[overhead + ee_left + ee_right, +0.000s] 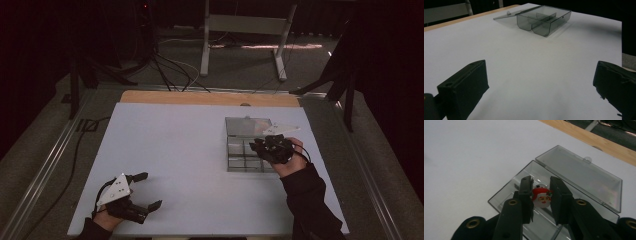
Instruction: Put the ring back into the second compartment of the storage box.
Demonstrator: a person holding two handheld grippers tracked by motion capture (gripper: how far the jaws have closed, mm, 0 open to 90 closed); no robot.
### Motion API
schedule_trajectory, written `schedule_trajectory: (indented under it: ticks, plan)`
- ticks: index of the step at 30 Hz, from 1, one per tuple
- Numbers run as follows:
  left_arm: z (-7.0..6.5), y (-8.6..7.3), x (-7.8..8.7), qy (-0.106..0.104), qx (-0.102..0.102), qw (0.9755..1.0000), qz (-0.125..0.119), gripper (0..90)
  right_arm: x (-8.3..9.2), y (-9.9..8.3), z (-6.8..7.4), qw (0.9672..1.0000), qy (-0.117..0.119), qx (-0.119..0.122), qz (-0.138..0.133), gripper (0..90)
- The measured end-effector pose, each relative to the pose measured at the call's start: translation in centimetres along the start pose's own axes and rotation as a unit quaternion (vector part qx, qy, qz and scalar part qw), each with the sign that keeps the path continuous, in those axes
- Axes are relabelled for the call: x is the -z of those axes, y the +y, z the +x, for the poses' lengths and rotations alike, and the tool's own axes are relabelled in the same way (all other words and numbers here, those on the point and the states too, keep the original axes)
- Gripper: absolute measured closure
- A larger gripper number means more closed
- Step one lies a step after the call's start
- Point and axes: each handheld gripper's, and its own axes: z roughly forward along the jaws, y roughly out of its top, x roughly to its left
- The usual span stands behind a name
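Tongs in the right gripper (541, 197) clench a small red-and-white Santa figure (541, 198) above the clear plastic compartment box (506, 197) near the tabletop's right edge; left gripper (145, 190) gapes released.

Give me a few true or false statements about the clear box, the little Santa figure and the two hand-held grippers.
1. The right hand-held gripper holds a small Santa figure between its jaws. True.
2. The clear box has its lid shut. False: the lid lies open behind it.
3. The left hand-held gripper is clamped on the box. False: its jaws stand open over the bare white table, far from the box.
4. The box is split into compartments by dividers. True.
5. The Santa figure lies on the table beside the box. False: it is gripped above the box.
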Motion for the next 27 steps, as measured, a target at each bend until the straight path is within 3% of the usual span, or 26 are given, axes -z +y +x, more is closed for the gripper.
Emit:
schedule_trajectory:
  ticks: [15, 27]
  plan:
    - [0.1, 0.0, 0.1, -0.002, 0.003, 1.0000, -0.004, 0.2, -1.4, 0.8, -1.6, 0.9967, -0.047, -0.064, 0.015, 72.2]
    - [0.0, 0.1, 0.1, -0.001, 0.001, 1.0000, -0.004, 0.2, -3.0, 1.0, -2.0, 0.9948, -0.055, -0.081, 0.028, 72.2]
